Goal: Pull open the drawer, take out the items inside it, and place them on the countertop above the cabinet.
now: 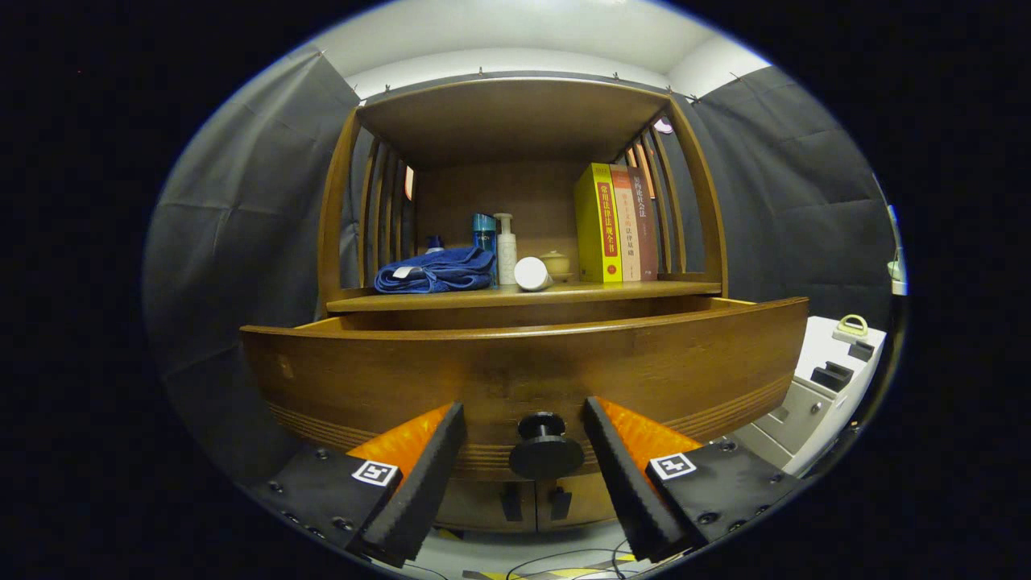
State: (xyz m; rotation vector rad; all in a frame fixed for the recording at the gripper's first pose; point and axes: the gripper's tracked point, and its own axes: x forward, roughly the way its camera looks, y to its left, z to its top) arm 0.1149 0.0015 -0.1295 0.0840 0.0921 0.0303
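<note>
The wooden drawer (523, 374) stands pulled out from the cabinet, its front panel close ahead of me. Its inside is hidden behind the panel's top edge, so I cannot see any items in it. The round black knob (545, 447) sits low on the panel, between my fingers. My gripper (523, 415) is open, one finger on each side of the knob, with a gap on both sides. Just above and behind the drawer runs the countertop (644, 290).
On the countertop lie a folded blue towel (435, 271), a blue bottle (484, 234), a white pump bottle (506, 248), a white cup on its side (532, 273) and three upright books (616, 224). A white and grey unit (813, 395) stands right of the cabinet. Cables (556, 564) lie on the floor.
</note>
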